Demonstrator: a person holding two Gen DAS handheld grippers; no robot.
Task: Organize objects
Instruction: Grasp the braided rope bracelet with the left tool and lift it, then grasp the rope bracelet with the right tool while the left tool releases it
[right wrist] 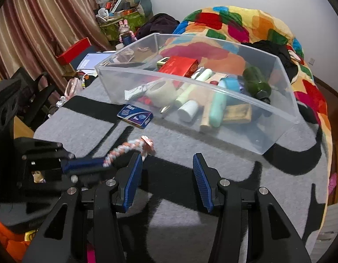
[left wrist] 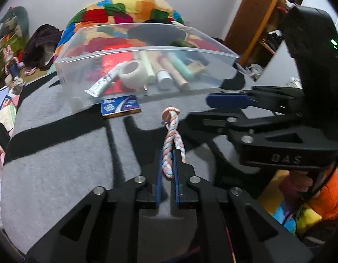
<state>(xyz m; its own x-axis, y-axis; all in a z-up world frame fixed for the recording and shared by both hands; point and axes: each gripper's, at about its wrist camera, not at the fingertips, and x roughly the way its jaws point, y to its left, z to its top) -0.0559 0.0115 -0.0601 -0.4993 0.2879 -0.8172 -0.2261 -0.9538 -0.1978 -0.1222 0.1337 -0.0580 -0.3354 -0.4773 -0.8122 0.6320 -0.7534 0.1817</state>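
We had the bin (left wrist: 85,50) ahead on the grey blanket (left wrist: 59,153), its near wall the edge to clear, with open room above it and a blue box (left wrist: 119,109) lying just before it. Our left gripper (left wrist: 168,164) was clamped on the rope (left wrist: 172,129), which we judged should be lifted over that wall; our right gripper (right wrist: 166,179) gaped wide, holding nothing.

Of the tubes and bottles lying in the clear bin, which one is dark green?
The dark green bottle at the clear bin's right end, black cap toward the front wall; the other tubes are pale mint, white or tan.
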